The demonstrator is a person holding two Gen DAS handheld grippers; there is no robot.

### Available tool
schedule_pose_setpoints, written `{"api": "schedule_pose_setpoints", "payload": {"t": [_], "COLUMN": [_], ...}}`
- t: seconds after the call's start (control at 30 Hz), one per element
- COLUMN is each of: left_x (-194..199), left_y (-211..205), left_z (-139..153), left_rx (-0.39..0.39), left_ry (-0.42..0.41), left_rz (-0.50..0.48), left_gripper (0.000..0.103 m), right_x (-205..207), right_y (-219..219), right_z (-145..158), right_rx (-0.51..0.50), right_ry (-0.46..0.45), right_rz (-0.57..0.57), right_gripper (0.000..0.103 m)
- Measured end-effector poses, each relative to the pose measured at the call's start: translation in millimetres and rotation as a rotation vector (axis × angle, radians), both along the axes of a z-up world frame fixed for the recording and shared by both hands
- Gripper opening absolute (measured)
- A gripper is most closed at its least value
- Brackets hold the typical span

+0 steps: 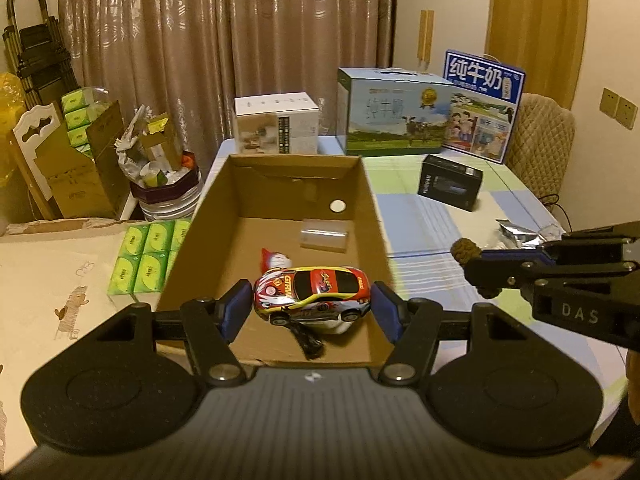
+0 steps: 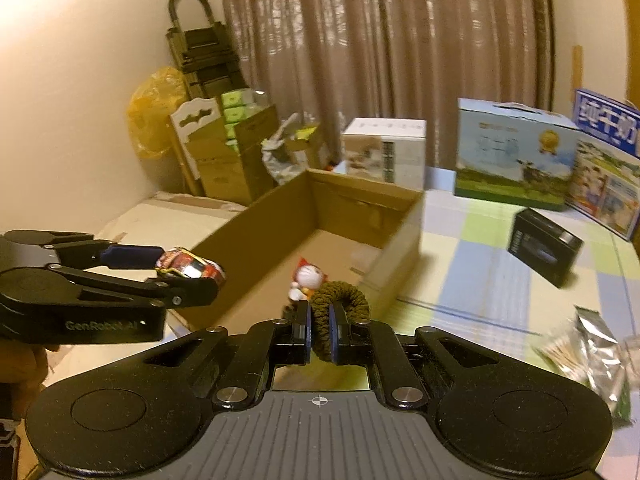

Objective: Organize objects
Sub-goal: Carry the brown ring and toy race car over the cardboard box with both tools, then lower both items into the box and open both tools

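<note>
An open cardboard box [image 1: 376,216] stands on the table; it also shows in the right wrist view [image 2: 404,236]. My left gripper [image 1: 312,308] is shut on a red, yellow and white toy car [image 1: 312,292], holding it over the box's near end; that gripper and car [image 2: 192,270] show at the left of the right wrist view. My right gripper [image 2: 320,328] is shut on a brown braided hair tie [image 2: 340,294], just right of the box's near corner; it shows in the left wrist view [image 1: 476,264]. A small cat figurine [image 2: 306,276], a clear cup [image 1: 324,238] and a white disc [image 1: 337,205] lie inside the box.
A black box [image 1: 450,186], a crumpled foil bag [image 1: 524,236] and milk cartons [image 1: 396,114] sit on the checked tablecloth [image 1: 432,216] right of the box. Green tissue packs [image 1: 146,260] lie left of it. A white box [image 1: 276,122] stands behind.
</note>
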State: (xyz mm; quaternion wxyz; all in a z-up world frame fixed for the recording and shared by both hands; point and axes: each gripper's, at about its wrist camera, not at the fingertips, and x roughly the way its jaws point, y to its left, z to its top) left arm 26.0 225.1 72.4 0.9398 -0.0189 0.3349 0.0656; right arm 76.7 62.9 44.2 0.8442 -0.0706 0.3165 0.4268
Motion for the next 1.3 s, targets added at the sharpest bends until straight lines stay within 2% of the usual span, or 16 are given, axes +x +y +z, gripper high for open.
{"api": "schedule_pose_setpoints", "payload": {"t": [0.43, 0.8, 0.9, 1.3], "left_x": [17.7, 36.9, 43.1, 35.0], "left_y": [38.6, 61.6, 66.2, 81.9], "left_z": [-10.6, -30.7, -35.8, -34.9], "left_rx": [-0.026, -0.060, -0.068, -0.080], "left_ry": [0.034, 0.072, 0.071, 0.055], "left_rz": [0.006, 0.027, 0.036, 0.084], "left_gripper": [0.061, 0.061, 0.075, 0.075], "right_x": [18.0, 28.6, 28.6, 27.5], "right_y": [38.8, 47.0, 48.3, 53.0], "right_z": [-9.4, -24.0, -26.4, -31.2], "right_rx": [-0.027, -0.050, -0.053, -0.034], "right_ry": [0.027, 0.057, 0.062, 0.088], "right_rz": [0.030, 0.030, 0.029, 0.042], "right_gripper": [0.005, 0.005, 0.005, 0.005]}}
